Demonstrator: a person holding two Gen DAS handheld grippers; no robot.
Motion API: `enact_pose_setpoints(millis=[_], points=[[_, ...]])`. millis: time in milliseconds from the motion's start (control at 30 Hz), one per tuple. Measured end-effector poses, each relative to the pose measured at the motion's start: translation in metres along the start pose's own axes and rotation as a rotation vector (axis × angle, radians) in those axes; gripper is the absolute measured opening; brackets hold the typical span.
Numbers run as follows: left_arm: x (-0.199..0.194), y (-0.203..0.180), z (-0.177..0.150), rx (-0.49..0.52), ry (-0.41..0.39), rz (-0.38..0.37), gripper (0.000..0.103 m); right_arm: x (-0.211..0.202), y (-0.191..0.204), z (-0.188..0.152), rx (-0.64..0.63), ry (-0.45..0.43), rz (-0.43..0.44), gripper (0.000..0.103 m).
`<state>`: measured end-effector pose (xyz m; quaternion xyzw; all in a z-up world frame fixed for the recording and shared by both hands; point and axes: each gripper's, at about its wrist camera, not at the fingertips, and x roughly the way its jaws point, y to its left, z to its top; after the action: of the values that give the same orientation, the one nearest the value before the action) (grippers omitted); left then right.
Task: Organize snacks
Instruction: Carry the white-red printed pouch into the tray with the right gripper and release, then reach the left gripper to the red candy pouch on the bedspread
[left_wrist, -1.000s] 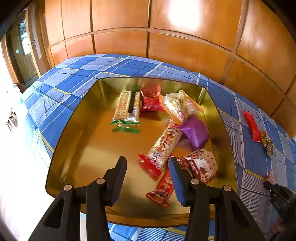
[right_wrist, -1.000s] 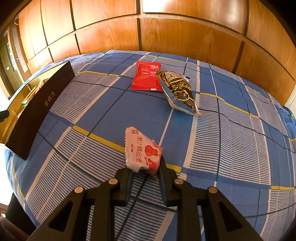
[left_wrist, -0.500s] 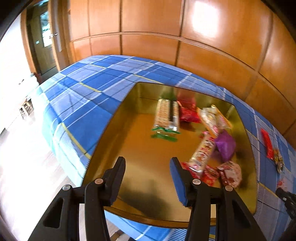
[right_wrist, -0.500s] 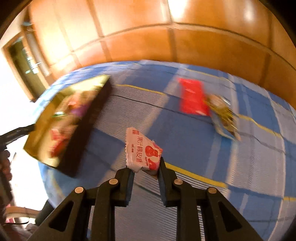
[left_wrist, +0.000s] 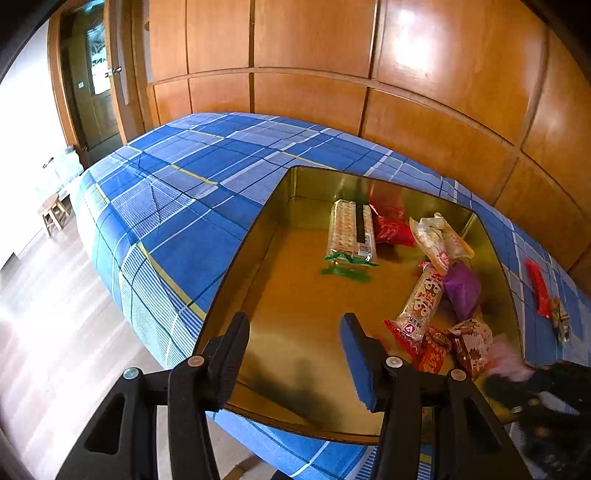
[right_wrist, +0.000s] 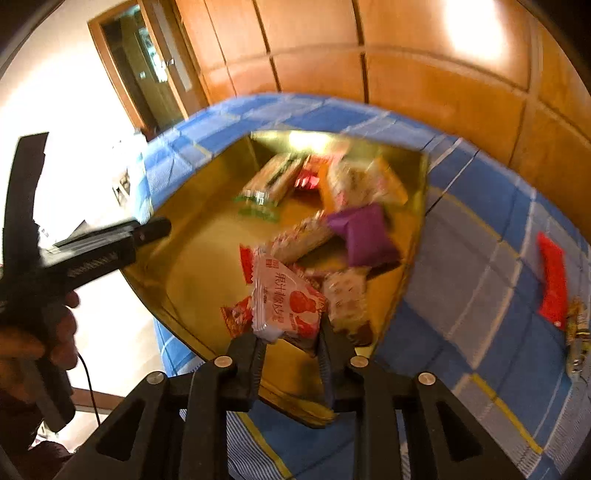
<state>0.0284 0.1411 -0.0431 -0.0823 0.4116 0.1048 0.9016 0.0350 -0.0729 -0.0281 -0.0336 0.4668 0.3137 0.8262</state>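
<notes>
- Right gripper (right_wrist: 290, 345) clamps a white-and-red plastic snack packet (right_wrist: 284, 301) above the shallow gold metal tray (right_wrist: 184, 266), near its 5 o'clock corner.
- Left gripper (left_wrist: 293, 354) gapes wide, holding nothing, over the tray's 7 o'clock edge.
- A purple pouch (left_wrist: 461, 291) lies at 3 o'clock.

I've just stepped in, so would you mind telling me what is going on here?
A person is sorting snacks into a gold tin on a blue checked cloth. The right tool is shut on a white-and-red packet, held over the tin's near corner. The left tool is open and empty above the tin's bare side. Several snacks lie in the tin; a red packet and another wrapper are on the cloth.
</notes>
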Motion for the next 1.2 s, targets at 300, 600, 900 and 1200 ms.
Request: enact_pose_setpoints(millis=[300, 600, 900, 1200], points=[[0.002, -0.01, -0.007, 0.035, 0.007, -0.016, 0.053, -0.001, 0.003, -0.009, 0.012, -0.001, -0.007, 0.038], [-0.006, -0.022, -0.01, 0.071, 0.001, -0.037, 0.053, -0.018, 0.005, -0.014, 0.02, -0.053, -0.003, 0.038], [-0.012, -0.027, -0.011, 0.089, -0.009, -0.039, 0.054, -0.037, -0.003, -0.018, 0.054, -0.105, -0.015, 0.038], [-0.016, -0.038, -0.013, 0.123, -0.014, -0.051, 0.054, -0.05, -0.019, -0.026, 0.109, -0.132, -0.035, 0.038]])
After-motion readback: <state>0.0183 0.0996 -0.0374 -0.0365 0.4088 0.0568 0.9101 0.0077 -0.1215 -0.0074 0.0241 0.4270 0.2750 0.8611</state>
